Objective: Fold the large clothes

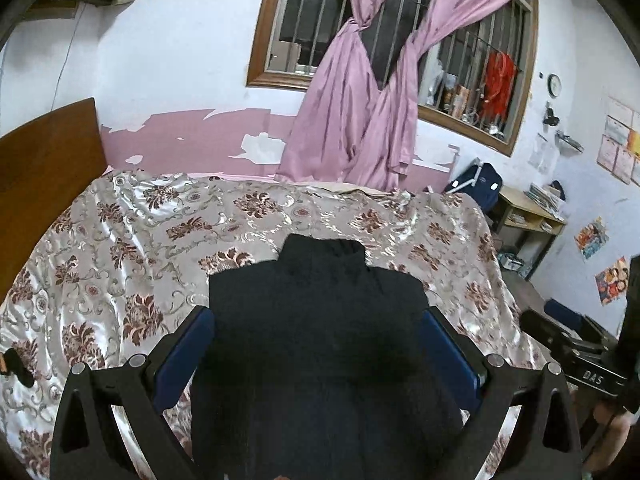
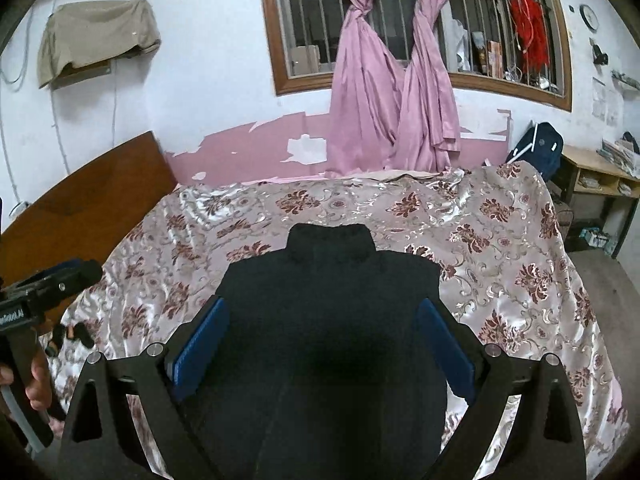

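1. On the flowery bed cover (image 1: 120, 248), we see the black sweater (image 1: 320, 320) lying flat.
2. We hold our left gripper (image 1: 318, 316) wide open, gripping nothing.
3. Our right gripper (image 2: 322, 308) is wide open and empty too.

The sweater (image 1: 320, 320) is looking plain black, no print at all. The bedspread (image 1: 120, 248) under it is showing a shiny silver-beige with dark red flower clusters and pale swirly vines. Both hand-held grippers, left (image 1: 316, 336) and right (image 2: 322, 328), are wearing blue pads (image 2: 202, 344) on black frames. The curtains (image 2: 384, 92) are hanging in a dusty pink, and the wall (image 1: 180, 60) is peeling from pink to white.
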`<state>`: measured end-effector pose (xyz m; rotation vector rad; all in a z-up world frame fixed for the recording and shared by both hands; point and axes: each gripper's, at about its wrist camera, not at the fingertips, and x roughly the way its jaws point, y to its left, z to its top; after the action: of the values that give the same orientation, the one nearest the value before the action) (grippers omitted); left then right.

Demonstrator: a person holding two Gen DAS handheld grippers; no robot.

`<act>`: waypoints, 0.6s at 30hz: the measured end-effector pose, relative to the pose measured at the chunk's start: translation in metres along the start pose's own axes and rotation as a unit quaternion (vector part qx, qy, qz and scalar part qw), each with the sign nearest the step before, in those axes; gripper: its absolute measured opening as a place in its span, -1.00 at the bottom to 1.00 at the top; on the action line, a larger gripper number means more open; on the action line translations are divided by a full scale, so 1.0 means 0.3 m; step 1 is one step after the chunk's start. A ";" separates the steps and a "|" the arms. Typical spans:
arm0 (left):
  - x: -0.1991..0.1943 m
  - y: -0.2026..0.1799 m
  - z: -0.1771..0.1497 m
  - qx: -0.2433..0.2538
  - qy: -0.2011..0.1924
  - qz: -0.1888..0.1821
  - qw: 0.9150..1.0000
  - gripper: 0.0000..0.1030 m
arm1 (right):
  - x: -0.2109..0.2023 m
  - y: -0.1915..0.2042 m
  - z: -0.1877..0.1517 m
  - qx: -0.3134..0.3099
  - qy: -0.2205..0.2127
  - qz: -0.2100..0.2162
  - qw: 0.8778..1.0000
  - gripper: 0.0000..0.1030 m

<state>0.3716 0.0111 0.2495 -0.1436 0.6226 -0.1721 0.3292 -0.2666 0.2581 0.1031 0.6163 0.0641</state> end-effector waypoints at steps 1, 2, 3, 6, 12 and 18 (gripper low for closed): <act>0.027 0.014 0.009 -0.004 0.002 0.006 1.000 0.99 | 0.030 -0.014 0.011 0.009 0.000 -0.002 1.000 0.81; 0.054 0.028 0.015 -0.010 0.004 0.011 1.000 0.99 | 0.052 -0.020 0.014 0.014 0.002 -0.003 1.000 0.81; 0.080 0.044 0.019 -0.017 0.006 0.015 1.000 0.99 | 0.084 -0.032 0.022 0.022 0.008 -0.004 1.000 0.81; 0.162 0.096 0.031 -0.044 0.014 0.015 0.999 0.99 | 0.159 -0.061 0.026 0.040 0.014 -0.001 0.999 0.81; 0.403 0.166 0.077 -0.061 0.027 0.008 0.998 0.99 | 0.388 -0.094 0.050 0.028 0.038 0.001 0.999 0.81; 0.736 0.154 0.119 -0.037 0.021 0.013 0.999 0.99 | 0.692 -0.160 0.091 0.042 0.036 0.022 0.998 0.81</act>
<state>0.5744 0.0142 0.1447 -0.2034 0.6734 -0.1268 0.5155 -0.2975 0.1557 0.1969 0.6886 0.0845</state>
